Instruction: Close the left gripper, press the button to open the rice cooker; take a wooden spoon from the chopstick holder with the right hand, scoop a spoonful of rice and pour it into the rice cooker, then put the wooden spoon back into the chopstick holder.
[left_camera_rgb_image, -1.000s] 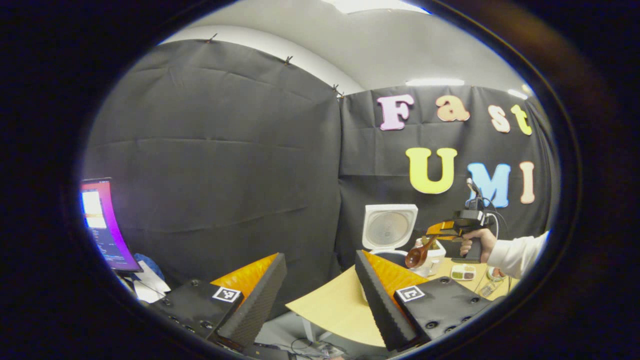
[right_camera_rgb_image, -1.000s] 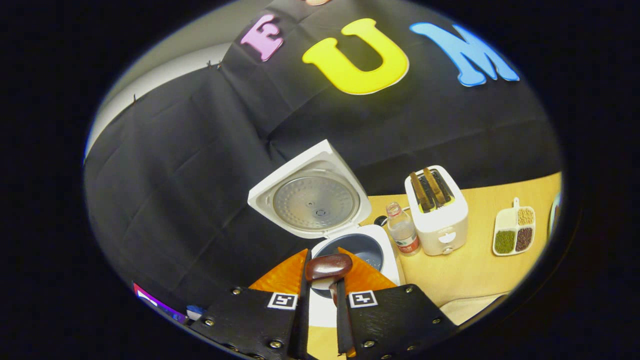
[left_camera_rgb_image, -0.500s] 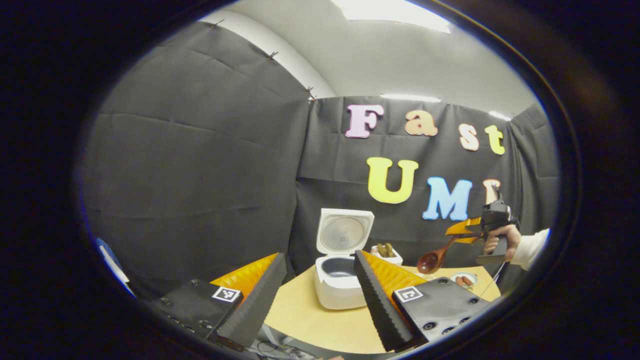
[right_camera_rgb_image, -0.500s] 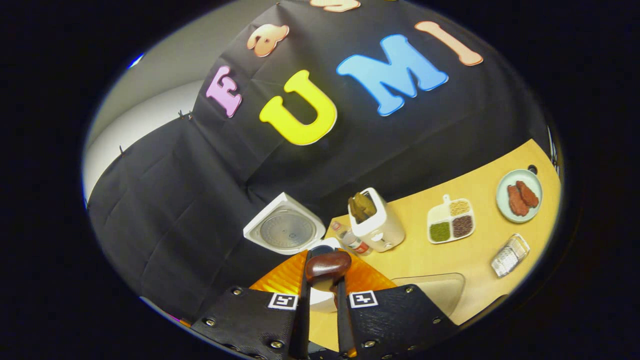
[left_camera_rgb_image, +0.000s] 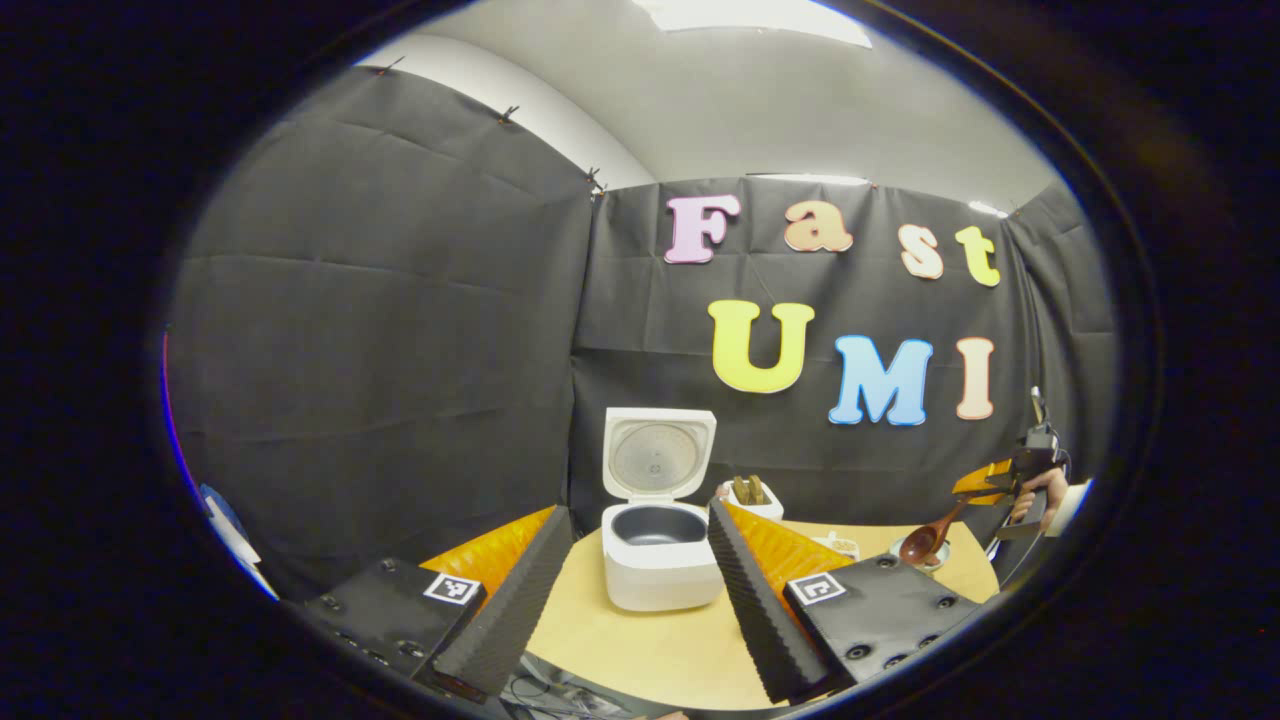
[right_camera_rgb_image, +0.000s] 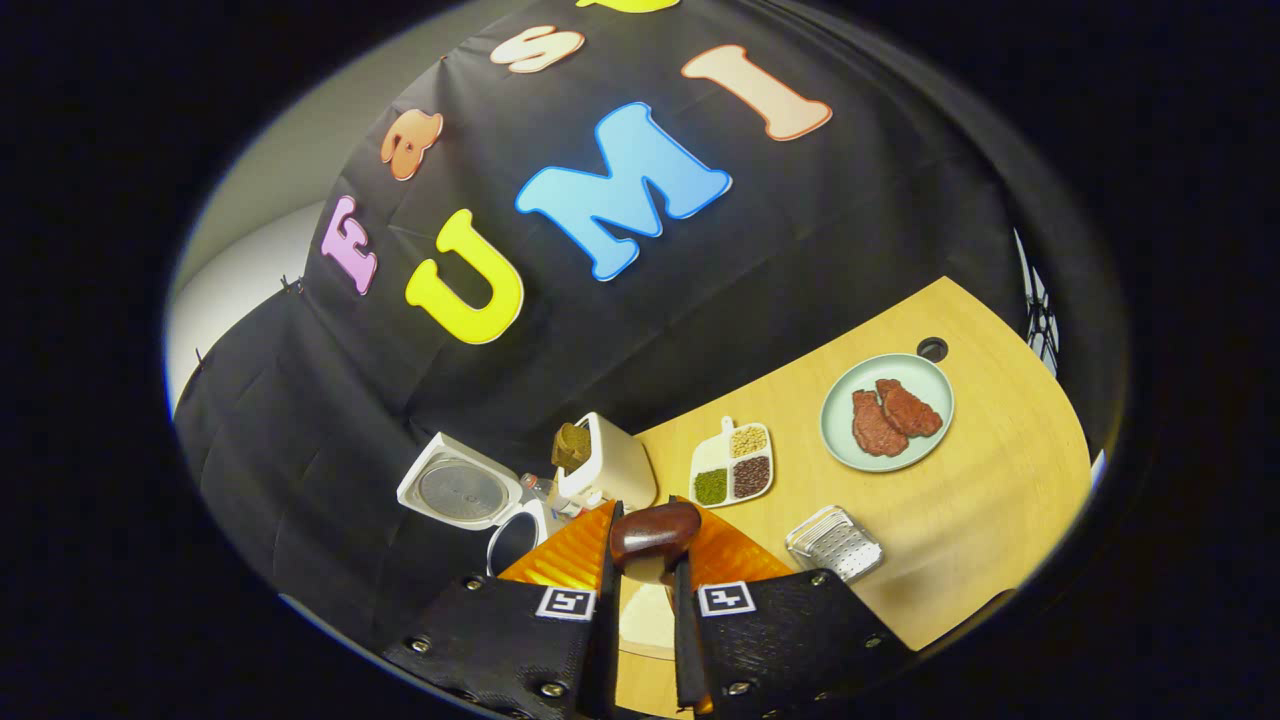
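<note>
The white rice cooker (left_camera_rgb_image: 655, 560) stands on the table with its lid (left_camera_rgb_image: 655, 455) raised and its dark pot showing. My left gripper (left_camera_rgb_image: 638, 512) is open, well short of the cooker, which shows between its spread fingers. Far right, a hand (left_camera_rgb_image: 1045, 492) holds my right gripper (left_camera_rgb_image: 985, 483), with the wooden spoon (left_camera_rgb_image: 922, 542) slanting down from it. In the right gripper view, my right gripper (right_camera_rgb_image: 650, 515) is shut on the wooden spoon (right_camera_rgb_image: 655, 532), high above the table. The open cooker (right_camera_rgb_image: 470, 495) lies to its lower left. Whether the spoon holds rice is hidden.
A white toaster (right_camera_rgb_image: 612, 462) with bread stands beside the cooker. A divided dish of grains (right_camera_rgb_image: 735, 470), a plate with meat (right_camera_rgb_image: 888, 410) and a clear ridged container (right_camera_rgb_image: 835, 543) lie on the wooden table (right_camera_rgb_image: 1000, 490). Black cloth walls close in behind.
My right gripper has carried the spoon rightward, away from the cooker, to above the table's middle. The left gripper view has swung right, bringing the cooker between its fingers.
</note>
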